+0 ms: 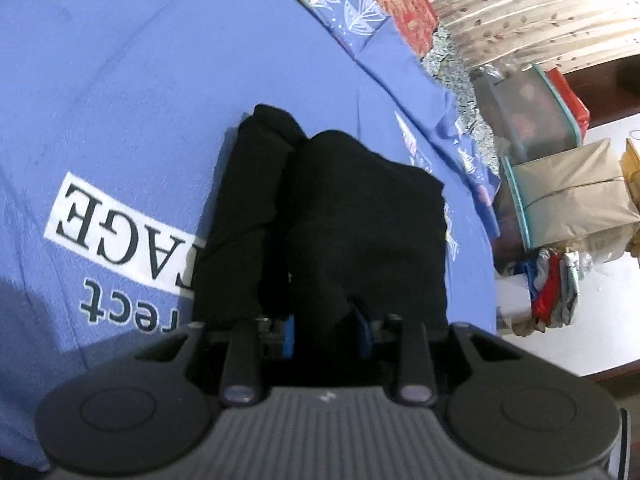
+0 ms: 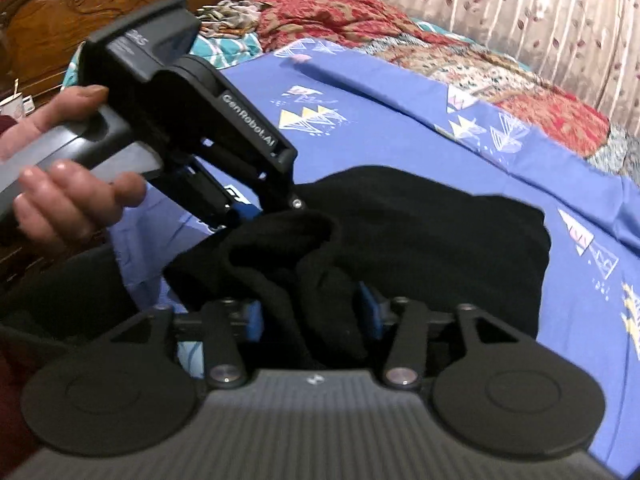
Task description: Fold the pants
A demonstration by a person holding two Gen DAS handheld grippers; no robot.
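Observation:
The black pants lie bunched and partly folded on the blue bedsheet. My left gripper is shut on a fold of the pants near its edge, blue pads on each side of the cloth. In the right wrist view the pants spread across the sheet. My right gripper is shut on a bunched black fold. The left gripper shows there too, held by a hand, gripping the same bunch from the upper left.
A white label with black letters is printed on the sheet. A red patterned blanket and curtain lie beyond. Storage boxes and a wrapped bundle stand beside the bed. A wooden headboard is at the far left.

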